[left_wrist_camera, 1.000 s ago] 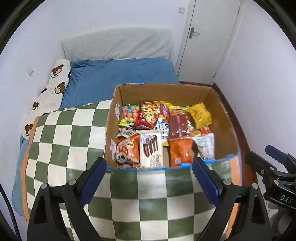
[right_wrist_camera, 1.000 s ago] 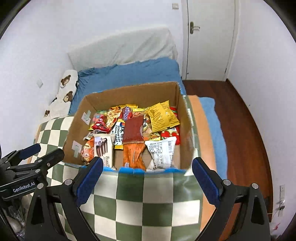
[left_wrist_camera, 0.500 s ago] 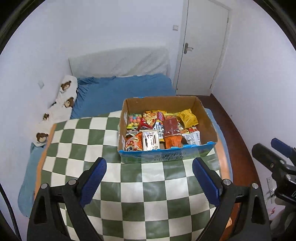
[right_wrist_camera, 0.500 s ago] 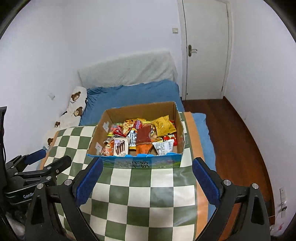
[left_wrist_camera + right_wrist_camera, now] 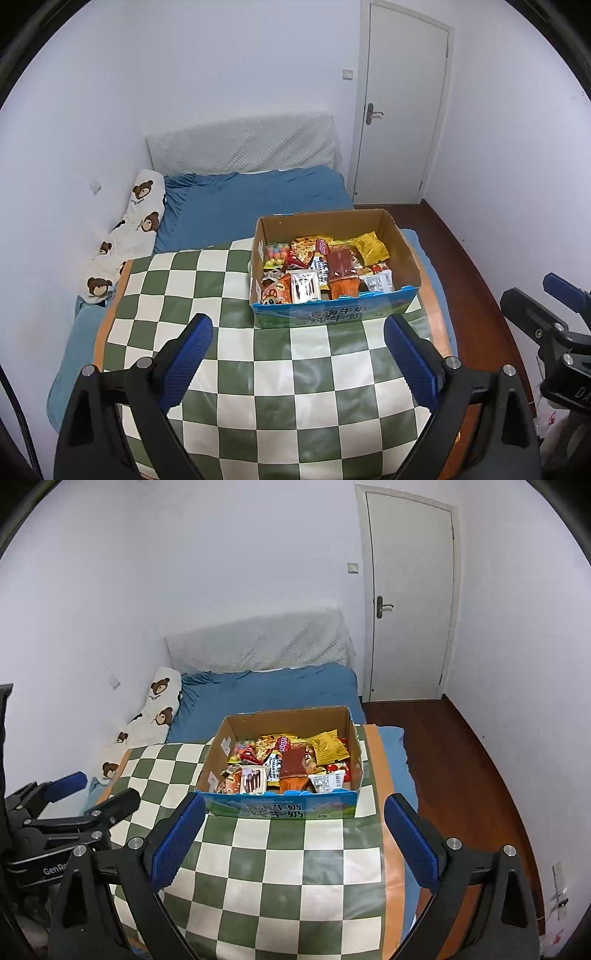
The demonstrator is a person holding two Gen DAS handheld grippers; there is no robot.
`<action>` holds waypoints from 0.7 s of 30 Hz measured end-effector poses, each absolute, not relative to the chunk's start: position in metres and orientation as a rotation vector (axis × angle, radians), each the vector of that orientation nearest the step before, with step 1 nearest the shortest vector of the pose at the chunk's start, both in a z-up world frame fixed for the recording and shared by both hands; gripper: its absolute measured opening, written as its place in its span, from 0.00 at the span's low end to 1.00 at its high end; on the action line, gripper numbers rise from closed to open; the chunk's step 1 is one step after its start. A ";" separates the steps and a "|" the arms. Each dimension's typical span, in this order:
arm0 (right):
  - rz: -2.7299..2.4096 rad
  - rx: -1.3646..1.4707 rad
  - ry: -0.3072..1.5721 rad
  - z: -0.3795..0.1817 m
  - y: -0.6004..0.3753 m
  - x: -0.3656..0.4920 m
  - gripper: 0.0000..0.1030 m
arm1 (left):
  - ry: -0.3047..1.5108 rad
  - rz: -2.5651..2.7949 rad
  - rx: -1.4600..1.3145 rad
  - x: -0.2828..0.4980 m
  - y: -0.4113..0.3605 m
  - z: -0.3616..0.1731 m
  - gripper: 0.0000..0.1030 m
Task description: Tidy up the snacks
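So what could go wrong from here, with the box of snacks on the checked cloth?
The brown cardboard box with the blue front sits near the right edge of the green and white checked cloth; a push might tip it off. The snack packets are heaped loosely, so one open gripper may grab two.

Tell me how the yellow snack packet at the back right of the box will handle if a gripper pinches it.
The yellow packet looks like crinkled foil film, so it will probably flex and crackle rather than hold shape. It lies loosely atop other packets in the cardboard box, so it likely lifts free, light. Glossy film may slip.
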State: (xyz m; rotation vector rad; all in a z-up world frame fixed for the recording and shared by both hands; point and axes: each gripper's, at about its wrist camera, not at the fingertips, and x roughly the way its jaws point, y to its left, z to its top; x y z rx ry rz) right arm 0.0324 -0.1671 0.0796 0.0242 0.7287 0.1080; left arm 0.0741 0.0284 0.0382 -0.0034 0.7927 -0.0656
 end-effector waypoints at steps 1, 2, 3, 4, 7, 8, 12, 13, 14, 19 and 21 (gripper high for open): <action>0.105 0.024 0.728 0.080 -0.167 0.031 0.97 | 0.794 -0.065 -0.004 0.074 0.028 0.038 0.92; 0.104 0.025 0.729 0.080 -0.168 0.031 0.97 | 0.797 -0.067 -0.004 0.074 0.028 0.037 0.92; 0.103 0.026 0.730 0.080 -0.168 0.030 0.97 | 0.801 -0.068 -0.005 0.075 0.027 0.036 0.92; 0.101 0.025 0.730 0.080 -0.169 0.030 0.97 | 0.804 -0.070 -0.008 0.076 0.027 0.035 0.92; 0.096 0.024 0.731 0.078 -0.170 0.035 0.97 | 0.808 -0.068 -0.013 0.080 0.025 0.032 0.92; 0.093 0.023 0.733 0.076 -0.170 0.038 0.97 | 0.809 -0.065 -0.012 0.080 0.024 0.031 0.92; 0.074 0.021 0.740 0.069 -0.172 0.045 0.97 | 0.824 -0.057 -0.022 0.093 0.023 0.022 0.92; 0.068 0.020 0.743 0.066 -0.173 0.049 0.97 | 0.830 -0.050 -0.024 0.097 0.023 0.019 0.92; 0.059 0.020 0.748 0.061 -0.174 0.055 0.97 | 0.838 -0.046 -0.027 0.102 0.023 0.016 0.92; 0.042 0.038 0.767 0.047 -0.181 0.074 0.97 | 0.858 -0.021 -0.033 0.124 0.024 0.004 0.92; 0.032 0.035 0.771 0.042 -0.182 0.084 0.97 | 0.868 -0.012 -0.031 0.134 0.024 -0.001 0.92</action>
